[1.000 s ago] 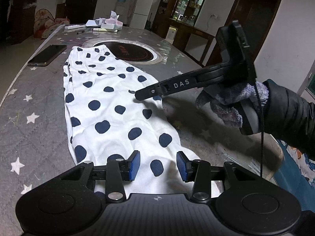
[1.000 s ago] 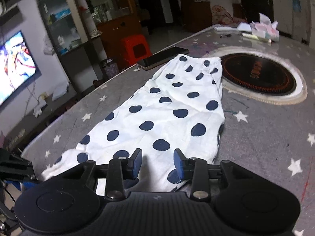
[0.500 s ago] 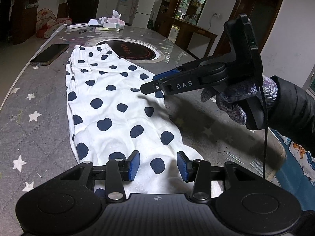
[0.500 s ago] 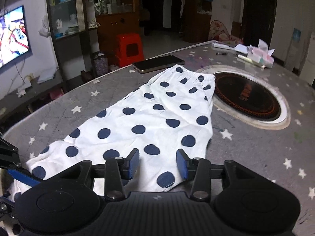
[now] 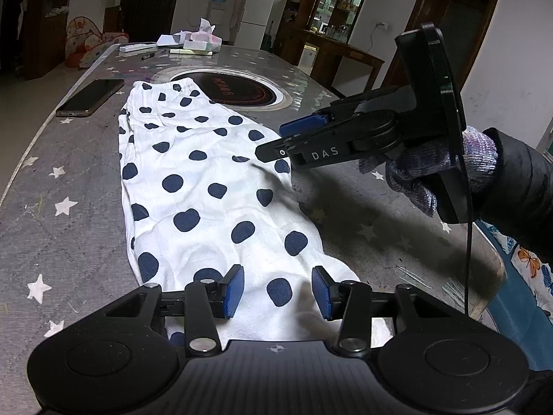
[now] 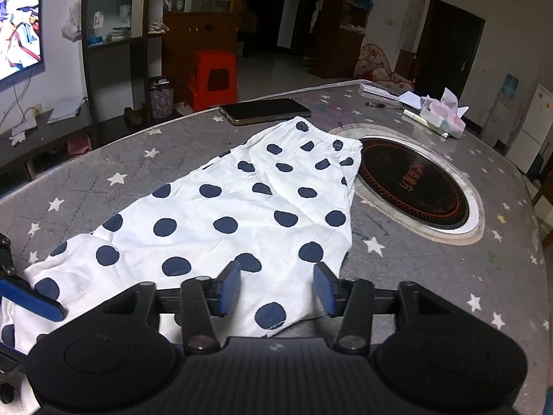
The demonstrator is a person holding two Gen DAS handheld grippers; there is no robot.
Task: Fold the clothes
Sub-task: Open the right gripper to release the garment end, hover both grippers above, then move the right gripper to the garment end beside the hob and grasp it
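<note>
Right gripper point(image 5: 276, 145) has lifted higher above the shorts since earlier. Table point(image 6: 432, 276): polka-dot shorts point(image 6: 224, 221) flat, waistband beside hob point(image 6: 414, 186). Left gripper point(image 5: 276, 294) open over hem, empty; right open, empty. Phone point(image 6: 264, 110) near waistband.

Black left gripper point(image 5: 277, 292), blue pads, silver screws. Right gripper point(image 5: 276, 141) black, white "DAS" lettering, thin black cable; speckled grey knit glove point(image 5: 432, 169), black puffy sleeve point(image 5: 518, 190).
</note>
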